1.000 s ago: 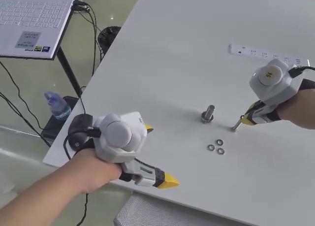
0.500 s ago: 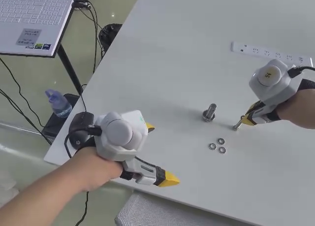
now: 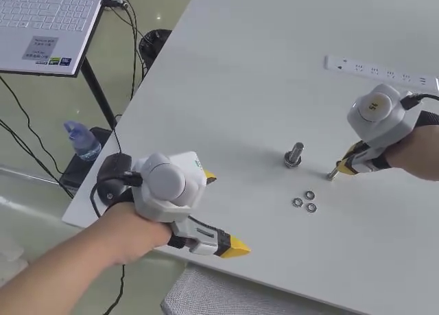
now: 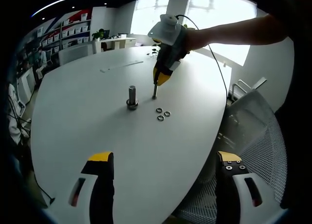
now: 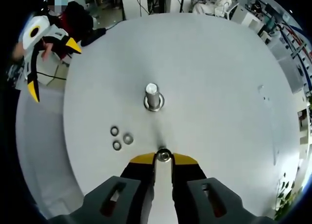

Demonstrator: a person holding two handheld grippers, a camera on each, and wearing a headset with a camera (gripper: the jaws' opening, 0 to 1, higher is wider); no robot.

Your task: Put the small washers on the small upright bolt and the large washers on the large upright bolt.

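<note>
The large bolt stands upright on the white table, with a ring around its base. My right gripper is shut on the small bolt, whose lower end rests on the table just right of the large bolt. Three small washers lie flat in a cluster in front of both bolts. My left gripper is open with nothing in it, hovering over the table's near edge. From there I see the small bolt, large bolt and washers.
A white power strip lies at the far right of the table. Off the table's left edge are a laptop on a stand, cables and a water bottle. A mesh chair stands below the near edge.
</note>
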